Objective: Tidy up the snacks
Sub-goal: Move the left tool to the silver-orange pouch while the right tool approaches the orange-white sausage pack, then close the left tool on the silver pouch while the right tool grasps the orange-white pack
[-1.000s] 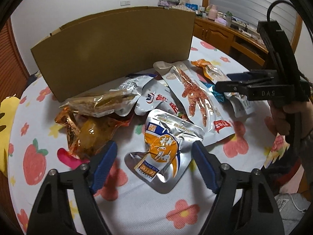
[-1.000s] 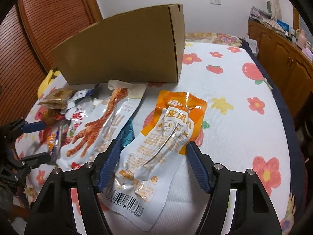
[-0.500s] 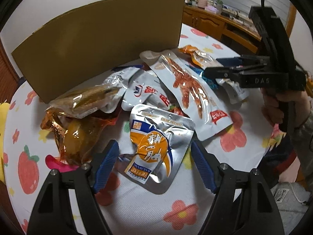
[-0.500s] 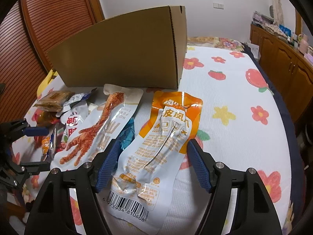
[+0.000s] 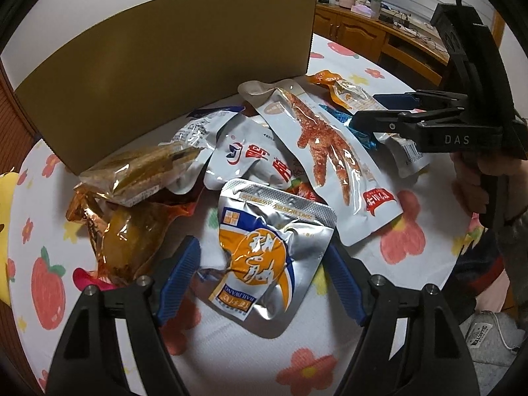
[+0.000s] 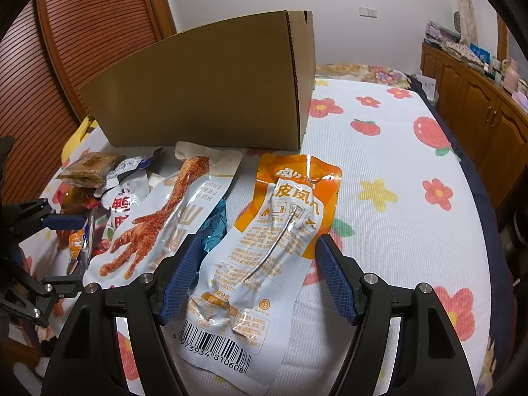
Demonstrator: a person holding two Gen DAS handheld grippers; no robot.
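Note:
Snack packets lie in a heap on a flowered cloth in front of a cardboard box [image 5: 171, 76]. A silver and orange pouch [image 5: 264, 257] lies flat between the blue pads of my left gripper [image 5: 260, 283], whose jaws are closing without touching it. My right gripper [image 6: 257, 277] stands open over an orange and white pouch [image 6: 274, 237] with a barcode, its pads clear of both edges. A clear chicken-foot pouch [image 5: 323, 151] lies between the two, also in the right wrist view [image 6: 158, 224]. The right gripper [image 5: 366, 110] shows in the left wrist view, held by a hand.
An amber packet [image 5: 132, 231], a clear-wrapped brown cake [image 5: 142, 171] and a white pouch with red characters [image 5: 250, 158] crowd the left side. The box [image 6: 204, 92] stands upright behind the heap. Wooden cabinets [image 6: 478, 99] run along the right; a slatted wooden door [image 6: 82, 33] is at the left.
The left wrist view has tipped down and drawn closer to the silver pouch, which now fills more of the gap between the pads. The right gripper has stayed over its pouch.

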